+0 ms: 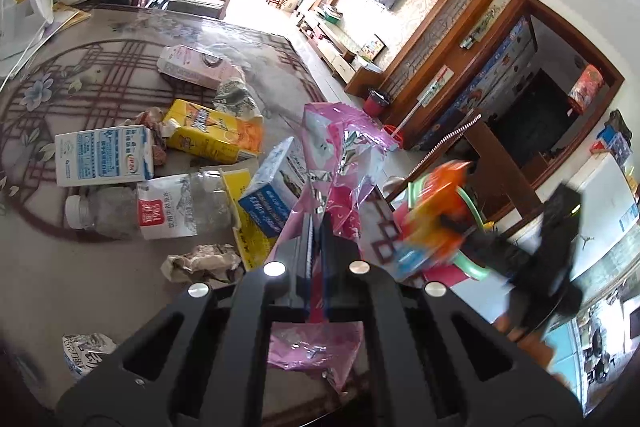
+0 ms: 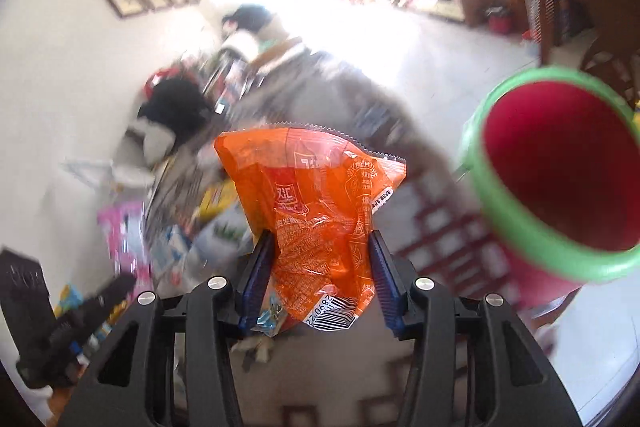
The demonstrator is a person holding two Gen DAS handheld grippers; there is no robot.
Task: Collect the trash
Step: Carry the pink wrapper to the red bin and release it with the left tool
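Both grippers, left [image 1: 316,227] pinching the pink wrapper [image 1: 340,147] and right [image 2: 322,247] clamping the orange wrapper [image 2: 316,203], so I'd let go only once right over the red bin [image 2: 560,179].

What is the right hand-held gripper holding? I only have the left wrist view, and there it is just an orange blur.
Observer: An orange wrapper, pinched between the right hand-held gripper fingers.
Reviewer: Any print on it?
Observer: A barcode at its lower end, near the gripper body.
Reviewer: Where is the bin?
Observer: The bin, green rim and red inside, sits right of the wrapper, its mouth facing the camera.
Reviewer: Is the wrapper inside it?
Observer: No, it is outside the rim.
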